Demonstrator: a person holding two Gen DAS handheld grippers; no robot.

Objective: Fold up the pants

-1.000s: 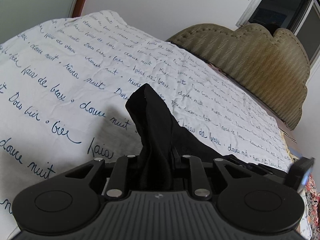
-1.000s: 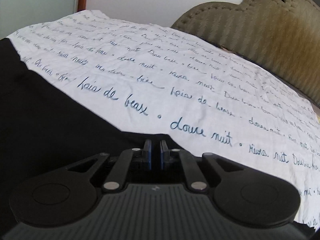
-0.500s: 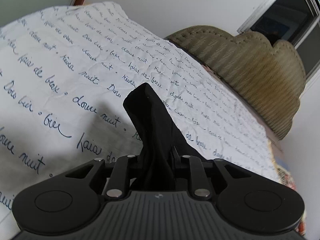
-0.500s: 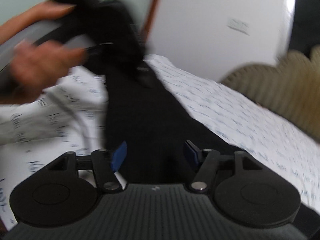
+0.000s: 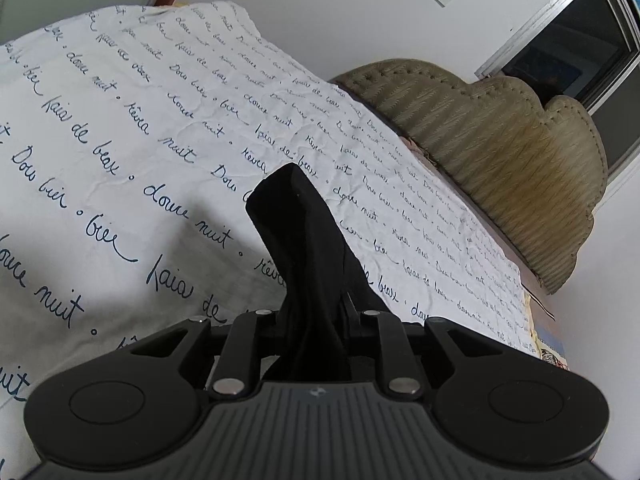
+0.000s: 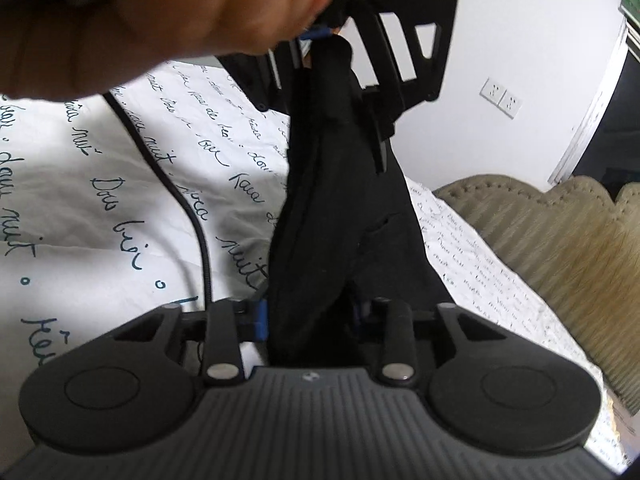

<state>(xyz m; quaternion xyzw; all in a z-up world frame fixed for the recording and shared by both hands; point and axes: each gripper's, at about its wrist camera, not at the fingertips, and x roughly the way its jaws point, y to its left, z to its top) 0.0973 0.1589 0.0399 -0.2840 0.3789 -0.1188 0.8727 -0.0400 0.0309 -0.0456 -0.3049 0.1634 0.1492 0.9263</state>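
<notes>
1. The pants [image 6: 340, 208] are black, soft and thin. They hang in the air above the bed sheet [image 5: 120, 128], bunched into a narrow rope of cloth between the two tools; no leg or waistband can be told apart in this shape.

2. The left gripper [image 5: 316, 320] is clenched on one bunch of the pants; a crumpled tip of cloth stands up beyond its fingers. In the right wrist view this same tool appears at the top, with the person's hand [image 6: 152, 16] around it and the cloth hanging down from it.

3. The right gripper [image 6: 312, 320] has the lower part of the cloth between its fingers [image 6: 259, 320]. The jaws look partly closed around it, but I cannot tell if they really press it or are only near it.

4. Risk, in my judgement: if the right jaws do not pinch firmly, the smooth cloth may slide out when the two tools are pulled apart, and the pants will drop in a heap on the sheet.

5. Second risk: the cloth is twisted and gathered, so laying it down like this would give a crooked fold with wrinkles. It probably needs to be spread first.

6. A black cable [image 6: 188, 208] lies over the sheet just beside the right gripper; it could catch on the cloth.

7. Behind the bed stands a padded headboard [image 5: 500, 152].
</notes>
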